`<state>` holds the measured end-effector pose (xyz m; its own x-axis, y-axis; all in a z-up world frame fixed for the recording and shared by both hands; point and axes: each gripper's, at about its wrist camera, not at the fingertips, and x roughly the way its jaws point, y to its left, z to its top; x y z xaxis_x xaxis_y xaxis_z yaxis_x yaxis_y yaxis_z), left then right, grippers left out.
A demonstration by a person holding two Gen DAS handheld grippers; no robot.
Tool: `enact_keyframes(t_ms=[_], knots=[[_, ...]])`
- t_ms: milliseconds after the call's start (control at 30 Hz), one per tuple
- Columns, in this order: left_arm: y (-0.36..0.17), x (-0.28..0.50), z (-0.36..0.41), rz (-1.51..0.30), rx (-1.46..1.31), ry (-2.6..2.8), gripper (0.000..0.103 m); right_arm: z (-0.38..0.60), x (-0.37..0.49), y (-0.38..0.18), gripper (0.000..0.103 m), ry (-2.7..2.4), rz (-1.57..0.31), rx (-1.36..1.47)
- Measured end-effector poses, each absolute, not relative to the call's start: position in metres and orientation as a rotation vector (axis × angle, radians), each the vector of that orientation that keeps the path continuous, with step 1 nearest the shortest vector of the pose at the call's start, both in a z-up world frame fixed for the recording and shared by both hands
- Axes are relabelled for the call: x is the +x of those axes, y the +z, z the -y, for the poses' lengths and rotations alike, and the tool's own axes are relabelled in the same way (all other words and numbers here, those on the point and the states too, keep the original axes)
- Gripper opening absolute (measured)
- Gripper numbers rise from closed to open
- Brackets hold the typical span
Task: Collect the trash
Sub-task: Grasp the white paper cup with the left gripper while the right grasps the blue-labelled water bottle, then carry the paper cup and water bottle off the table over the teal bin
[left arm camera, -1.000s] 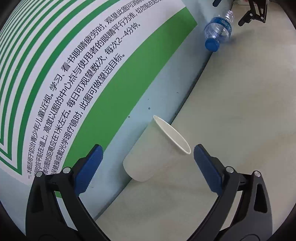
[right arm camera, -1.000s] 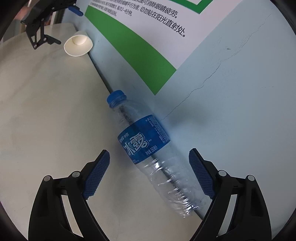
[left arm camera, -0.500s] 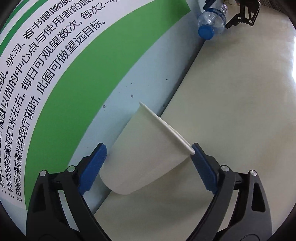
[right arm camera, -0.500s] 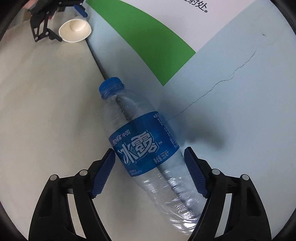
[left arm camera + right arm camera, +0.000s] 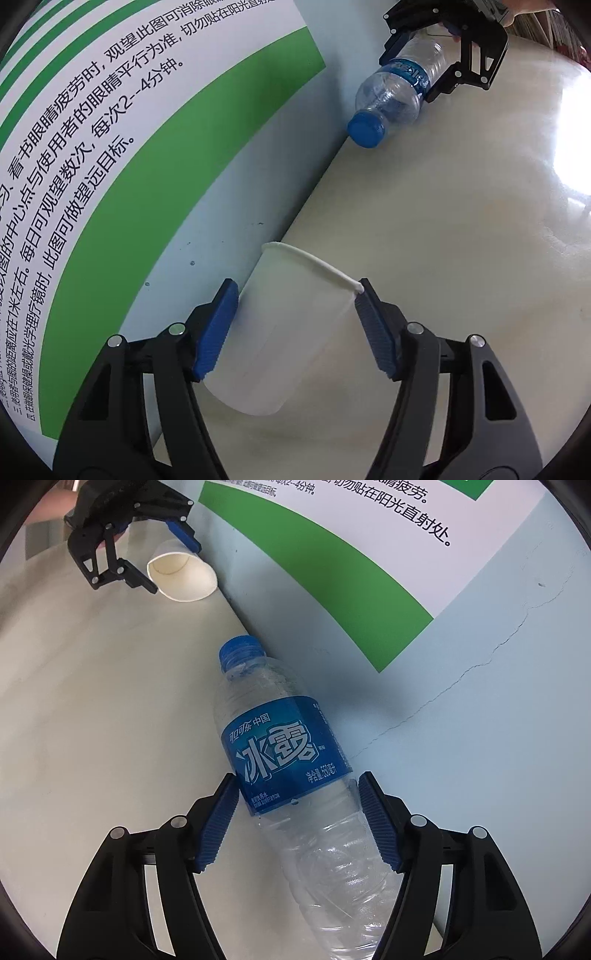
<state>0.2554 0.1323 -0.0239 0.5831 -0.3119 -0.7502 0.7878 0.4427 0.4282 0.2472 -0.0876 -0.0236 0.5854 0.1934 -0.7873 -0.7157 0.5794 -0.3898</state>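
I'm working along the pale beige tabletop (image 5: 461, 221) where it meets the light blue wall (image 5: 480, 738) carrying a white-and-green poster with Chinese lettering (image 5: 110, 110) — both pieces of trash lie on their sides right at that seam. The step in hand is the double pick-up.

The clear plastic water bottle with a blue label and blue cap (image 5: 284, 760) lies slantwise, cap pointing away from my right gripper (image 5: 299, 808). Its jaws are closing with the bottle between them; the blue pads sit at the lower edge of the label, the left one apparently touching, the right one just shy, so I judge there is no firm squeeze yet.

The white paper cup (image 5: 291, 332) lies with its rim away from my left gripper (image 5: 295, 325). Those jaws are closing too — the pads look to be meeting the cup's wall, the right one up at the rim.

Next I'd finish both squeezes gently, since cup and empty bottle will both crush, then lift clear of the wall.
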Motion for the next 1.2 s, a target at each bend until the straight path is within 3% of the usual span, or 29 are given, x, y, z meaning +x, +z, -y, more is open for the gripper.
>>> enact_keyframes(t_ms=[133,467,800,1200], knots=[[-0.025,0.259,-0.12,-0.644,0.849,-0.736,0.059,0.084,0.255,-0.026,0.07,0.597,-0.777,-0.784],[0.002,0.248,-0.111,-0.644,0.805,-0.676,0.032,0.089,0.256,-0.018,0.063,0.583,-0.821,-0.682],[0.049,0.231,-0.152,-0.649,0.716,-0.607,0.03,0.103,0.222,0.023,0.063,0.603,-0.809,-0.555],[0.128,0.127,-0.155,-0.592,0.65,-0.485,0.03,0.094,0.144,0.107,0.063,0.765,-0.667,-0.444]])
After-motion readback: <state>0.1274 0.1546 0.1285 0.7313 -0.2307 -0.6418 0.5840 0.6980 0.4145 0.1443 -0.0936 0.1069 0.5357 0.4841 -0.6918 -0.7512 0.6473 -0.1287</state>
